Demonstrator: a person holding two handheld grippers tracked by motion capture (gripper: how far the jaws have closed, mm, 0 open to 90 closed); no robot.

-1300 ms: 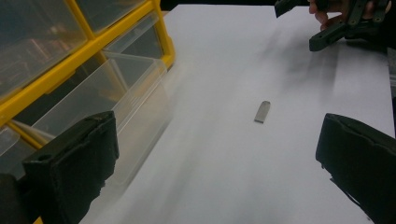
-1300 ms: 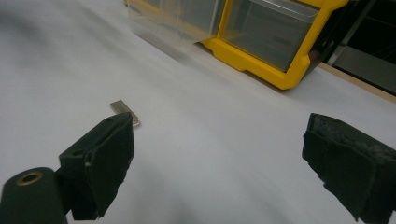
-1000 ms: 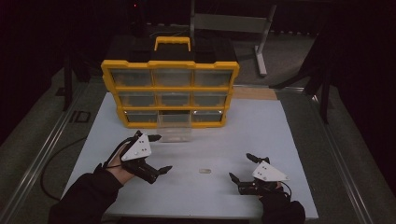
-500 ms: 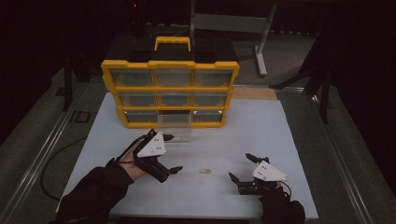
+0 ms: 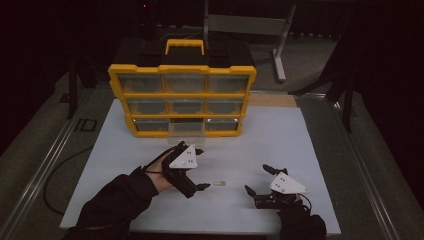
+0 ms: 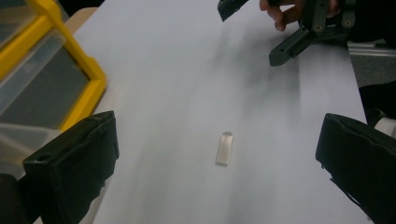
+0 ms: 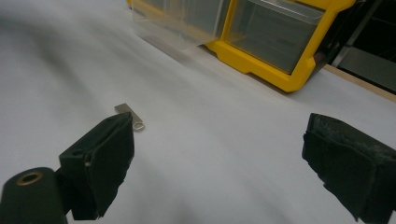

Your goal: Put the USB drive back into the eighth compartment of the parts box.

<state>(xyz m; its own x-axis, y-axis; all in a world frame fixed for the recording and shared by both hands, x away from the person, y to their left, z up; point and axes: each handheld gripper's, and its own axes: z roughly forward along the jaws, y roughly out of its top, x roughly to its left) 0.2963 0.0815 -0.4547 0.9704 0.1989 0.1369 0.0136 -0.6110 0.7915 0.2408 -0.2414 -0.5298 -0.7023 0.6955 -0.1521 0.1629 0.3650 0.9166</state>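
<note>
A small flat silver metal piece (image 5: 219, 183) lies on the white table (image 5: 280, 135) between my two grippers. My left gripper (image 5: 202, 168) hovers just left of it, open. In the left gripper view the piece (image 6: 224, 148) lies on the table between the wide-apart jaws of the left gripper (image 6: 217, 128). My right gripper (image 5: 255, 178) rests open to the right of the piece, jaws pointing left. In the right gripper view the piece (image 7: 129, 115) shows just above the left jaw of the right gripper (image 7: 223, 133), with nothing between the jaws.
A yellow organizer (image 5: 182, 100) with clear drawers stands at the back of the table. Its bottom middle drawer (image 5: 186, 129) is pulled out a little. The right gripper (image 6: 299, 28) and a hand appear far off in the left gripper view. Dark floor surrounds the table.
My left gripper has moved to the right, closing in on the silver piece, and stays open. The right gripper has held still.
</note>
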